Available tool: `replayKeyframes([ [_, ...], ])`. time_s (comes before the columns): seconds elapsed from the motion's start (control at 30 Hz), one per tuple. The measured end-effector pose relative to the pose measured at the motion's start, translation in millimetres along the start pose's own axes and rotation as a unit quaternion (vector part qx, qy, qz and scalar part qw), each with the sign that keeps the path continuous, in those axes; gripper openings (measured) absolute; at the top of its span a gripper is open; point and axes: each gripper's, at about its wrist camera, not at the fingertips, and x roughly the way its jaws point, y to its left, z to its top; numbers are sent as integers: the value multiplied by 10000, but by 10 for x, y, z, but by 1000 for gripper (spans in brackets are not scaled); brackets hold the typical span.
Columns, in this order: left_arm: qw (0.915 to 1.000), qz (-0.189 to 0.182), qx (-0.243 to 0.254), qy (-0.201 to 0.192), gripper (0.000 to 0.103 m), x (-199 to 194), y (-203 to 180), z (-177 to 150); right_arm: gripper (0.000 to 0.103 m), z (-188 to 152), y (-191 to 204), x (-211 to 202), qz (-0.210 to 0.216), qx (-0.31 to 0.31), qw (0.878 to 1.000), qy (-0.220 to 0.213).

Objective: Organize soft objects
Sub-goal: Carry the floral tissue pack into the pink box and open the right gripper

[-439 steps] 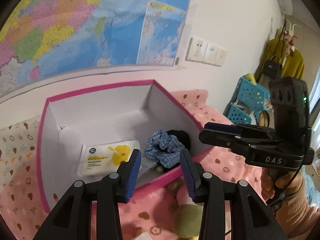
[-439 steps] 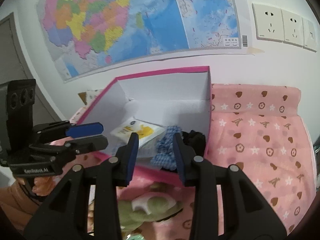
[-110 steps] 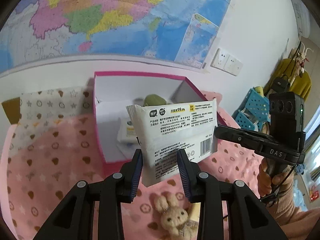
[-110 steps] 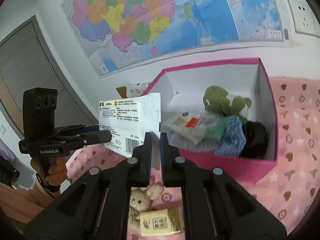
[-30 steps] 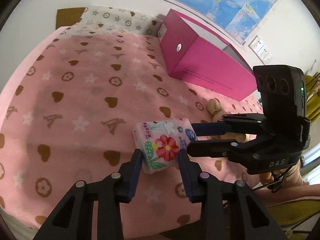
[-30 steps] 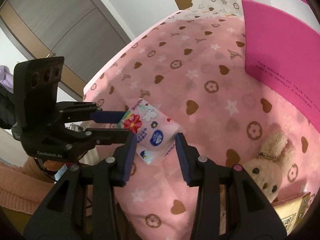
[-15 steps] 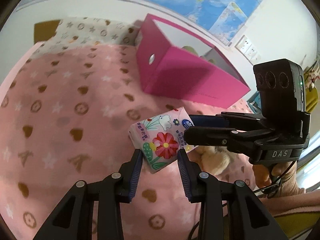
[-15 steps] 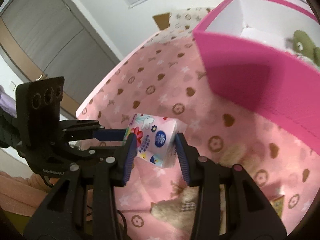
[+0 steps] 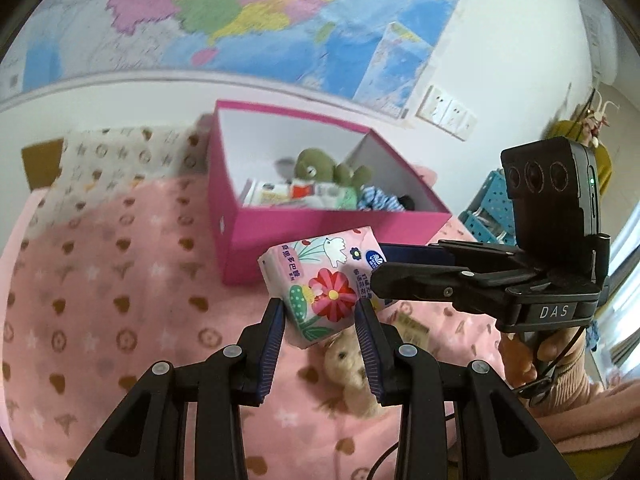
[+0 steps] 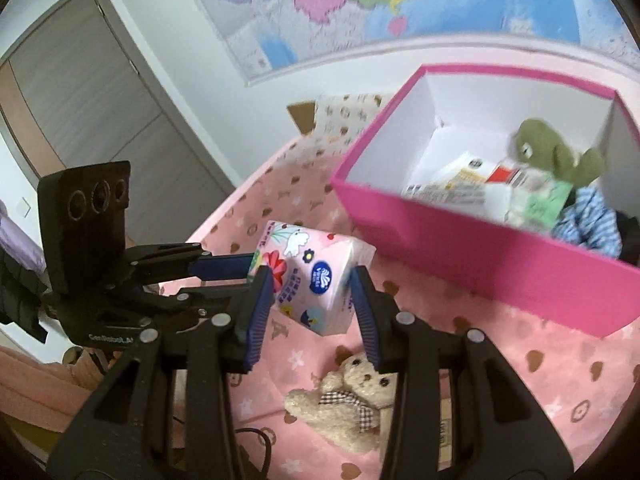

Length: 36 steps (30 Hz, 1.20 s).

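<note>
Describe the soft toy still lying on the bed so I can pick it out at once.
Start at the open pink cardboard box on the pink heart-print bedspread. In front of it, below the flowered tissue pack held by both grippers, lies a cream plush bunny. Its checked scarf distinguishes it from the green plush inside the box.

Home bedroom: pink heart-print bedspread (image 9: 120,280), wall map (image 9: 240,12), plush toys, wardrobe door (image 10: 92,92).
</note>
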Motion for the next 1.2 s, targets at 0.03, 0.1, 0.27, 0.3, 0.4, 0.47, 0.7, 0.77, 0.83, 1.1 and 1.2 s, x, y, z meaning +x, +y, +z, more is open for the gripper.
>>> replayKeyframes([
  [0.03, 10000, -13, 49, -24, 35, 1, -29, 34, 43, 3, -4, -40, -19, -2, 10000, -35],
  [0.1, 9999, -38, 117, -48, 35, 3, -64, 82, 43, 31, -24, -123, -51, 17, 9999, -134],
  [0.27, 9996, -21, 267, -111, 35, 15, -169, 187, 43, 88, -81, -222, -98, 70, 9995, -281],
  [0.3, 9995, -16, 302, -126, 35, 19, -191, 211, 43, 92, -93, -245, -105, 81, 9994, -309],
  [0.4, 9992, 9, 371, -146, 35, 36, -236, 275, 43, 108, -125, -302, -135, 104, 9991, -378],
  [0.47, 9990, 24, 421, -158, 35, 47, -264, 302, 43, 120, -148, -328, -156, 115, 9990, -408],
  [0.7, 9984, 18, 530, -169, 35, 98, -327, 399, 43, 143, -211, -390, -221, 172, 9984, -482],
  [0.77, 9982, 27, 569, -178, 35, 112, -341, 431, 43, 157, -227, -399, -238, 185, 9983, -497],
  [0.83, 9980, 43, 604, -189, 35, 134, -354, 469, 43, 173, -246, -416, -259, 197, 9981, -522],
  [1.1, 9975, 58, 667, -239, 35, 216, -378, 644, 43, 296, -350, -446, -354, 255, 9971, -630],
  [1.2, 9973, 73, 678, -257, 35, 239, -388, 692, 43, 334, -380, -452, -372, 265, 9967, -672],
])
